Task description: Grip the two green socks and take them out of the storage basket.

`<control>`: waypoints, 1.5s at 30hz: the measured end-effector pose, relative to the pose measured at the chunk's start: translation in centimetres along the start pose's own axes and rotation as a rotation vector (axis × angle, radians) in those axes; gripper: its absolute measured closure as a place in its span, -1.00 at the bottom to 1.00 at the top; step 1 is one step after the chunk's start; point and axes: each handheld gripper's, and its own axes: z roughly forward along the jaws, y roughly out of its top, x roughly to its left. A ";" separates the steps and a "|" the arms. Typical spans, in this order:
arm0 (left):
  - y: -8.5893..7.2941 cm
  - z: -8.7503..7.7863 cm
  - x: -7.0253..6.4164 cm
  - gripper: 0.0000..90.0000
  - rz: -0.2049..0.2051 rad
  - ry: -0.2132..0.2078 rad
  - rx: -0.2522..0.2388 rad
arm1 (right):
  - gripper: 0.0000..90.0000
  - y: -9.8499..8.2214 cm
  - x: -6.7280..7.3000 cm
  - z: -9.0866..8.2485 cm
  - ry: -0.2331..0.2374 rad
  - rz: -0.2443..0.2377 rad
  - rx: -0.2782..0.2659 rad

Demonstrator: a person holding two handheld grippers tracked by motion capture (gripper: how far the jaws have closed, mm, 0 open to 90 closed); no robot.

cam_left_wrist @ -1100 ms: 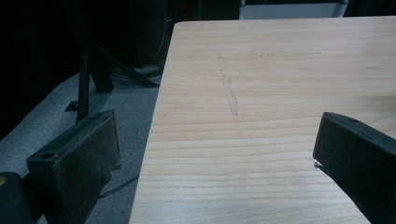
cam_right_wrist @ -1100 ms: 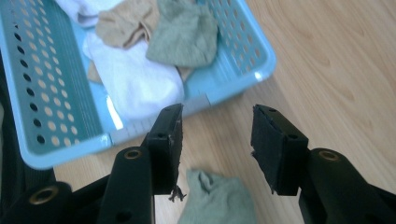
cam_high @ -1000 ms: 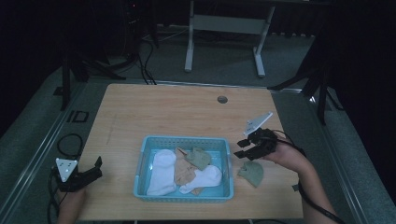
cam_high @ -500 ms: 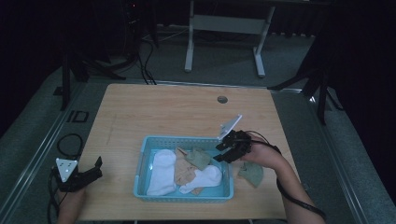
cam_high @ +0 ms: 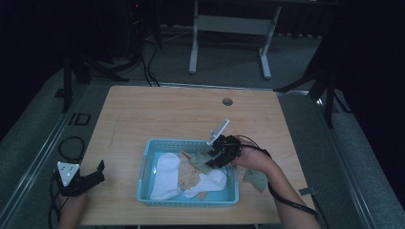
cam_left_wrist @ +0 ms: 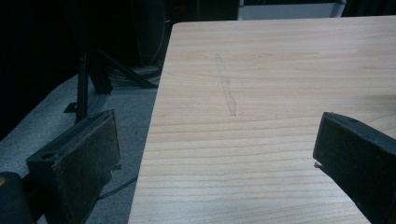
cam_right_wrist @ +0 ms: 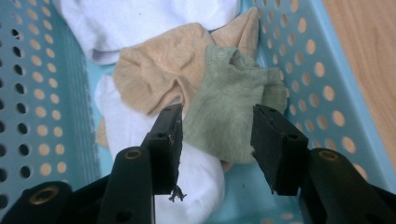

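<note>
A light blue perforated basket (cam_high: 148, 155) sits on the wooden table near its front edge and holds white socks (cam_high: 165, 174), a tan sock (cam_high: 188, 174) and a green sock (cam_high: 203, 162). My right gripper (cam_high: 215, 155) hovers open over the basket's right part. In the right gripper view its jaws straddle the green sock (cam_right_wrist: 229, 119), which lies on the tan sock (cam_right_wrist: 156, 77) and a white sock (cam_right_wrist: 196, 175). Another green sock (cam_high: 256, 179) lies on the table right of the basket. My left gripper (cam_high: 98, 172) rests open at the table's front left edge.
The wooden table (cam_high: 167, 114) has bare room behind and left of the basket, with a small round hole (cam_high: 227, 101) near its far edge. Cables (cam_high: 71, 145) lie on the floor at the left. A white desk frame (cam_high: 229, 28) stands beyond.
My right gripper has moved left from above the table's right side to over the basket. The green sock stays on the table. The left gripper has not moved.
</note>
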 end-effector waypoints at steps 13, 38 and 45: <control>0.0 0.0 0.0 -0.99 0.002 -0.001 0.001 | 0.08 1.8 -0.3 3.5 0.000 0.021 0.060; 0.0 0.0 0.0 -0.99 0.002 0.000 0.001 | 0.75 2.5 -0.2 5.7 -0.057 -0.005 0.177; 0.0 0.0 0.0 -0.99 0.003 0.001 0.001 | 0.77 2.4 0.1 4.3 -0.043 -0.020 0.142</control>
